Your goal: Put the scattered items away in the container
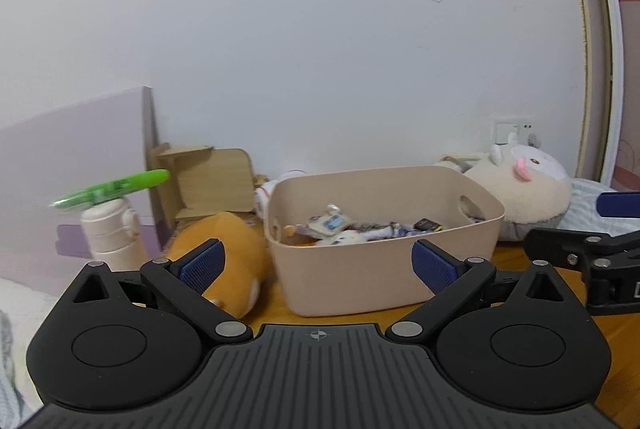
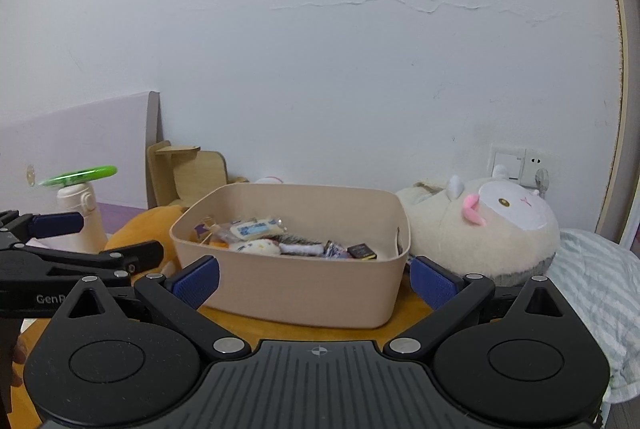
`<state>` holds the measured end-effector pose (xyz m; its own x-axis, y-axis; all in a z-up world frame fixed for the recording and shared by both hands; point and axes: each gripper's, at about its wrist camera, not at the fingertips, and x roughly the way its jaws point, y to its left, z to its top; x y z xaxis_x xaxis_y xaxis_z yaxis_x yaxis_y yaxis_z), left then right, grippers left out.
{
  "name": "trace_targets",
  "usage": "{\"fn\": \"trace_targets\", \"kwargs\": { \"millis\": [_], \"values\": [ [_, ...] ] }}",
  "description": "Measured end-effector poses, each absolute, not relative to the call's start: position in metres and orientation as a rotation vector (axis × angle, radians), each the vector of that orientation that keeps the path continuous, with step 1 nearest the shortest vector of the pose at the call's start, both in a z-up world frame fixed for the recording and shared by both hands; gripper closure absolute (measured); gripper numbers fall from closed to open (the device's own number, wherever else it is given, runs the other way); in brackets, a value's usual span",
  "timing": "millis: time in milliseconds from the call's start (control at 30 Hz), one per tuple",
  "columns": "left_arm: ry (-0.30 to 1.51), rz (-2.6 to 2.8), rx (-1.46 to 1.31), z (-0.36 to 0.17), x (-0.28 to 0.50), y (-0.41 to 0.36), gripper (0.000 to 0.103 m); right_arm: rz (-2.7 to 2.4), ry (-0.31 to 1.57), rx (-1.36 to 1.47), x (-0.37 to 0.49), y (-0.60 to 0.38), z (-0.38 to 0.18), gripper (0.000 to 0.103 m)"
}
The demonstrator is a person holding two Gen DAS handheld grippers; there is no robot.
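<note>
Both tools face the beige container (image 2: 304,293), which stands on the wooden worktop (image 2: 248,325) toward its rear edge, near the wall. The left tool (image 1: 318,265) and the right tool (image 2: 314,283) each hold their blue-padded fingers spread wide, with nothing between them. The container is a rounded rectangular plastic tub with cut-out handles in its end walls; inside lie small packets and a white soft toy (image 2: 256,247), filling only its bottom. No loose small item shows on the bare worktop in either view, so the collecting appears largely done, or between picks. An orange plush (image 1: 224,253) leans against the container's left side, and a cream plush (image 2: 488,229) lies just beside its right end. If these count as scattered items, the next move calls for a wide grasp on soft, yielding fabric and a lift over the rim. A cream bottle (image 1: 112,233) stands toward the worktop's left edge.
</note>
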<state>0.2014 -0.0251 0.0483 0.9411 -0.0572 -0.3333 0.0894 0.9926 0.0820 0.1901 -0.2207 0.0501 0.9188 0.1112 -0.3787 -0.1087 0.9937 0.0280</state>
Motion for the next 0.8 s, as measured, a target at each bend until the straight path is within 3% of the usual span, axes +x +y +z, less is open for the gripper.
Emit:
{"fn": "trace_targets", "kwargs": {
  "millis": [800],
  "values": [
    [0.313, -0.018, 0.062, 0.035, 0.101, -0.007, 0.001, 0.114, 0.379, 0.024, 0.109, -0.204, 0.036, 0.0]
  ]
}}
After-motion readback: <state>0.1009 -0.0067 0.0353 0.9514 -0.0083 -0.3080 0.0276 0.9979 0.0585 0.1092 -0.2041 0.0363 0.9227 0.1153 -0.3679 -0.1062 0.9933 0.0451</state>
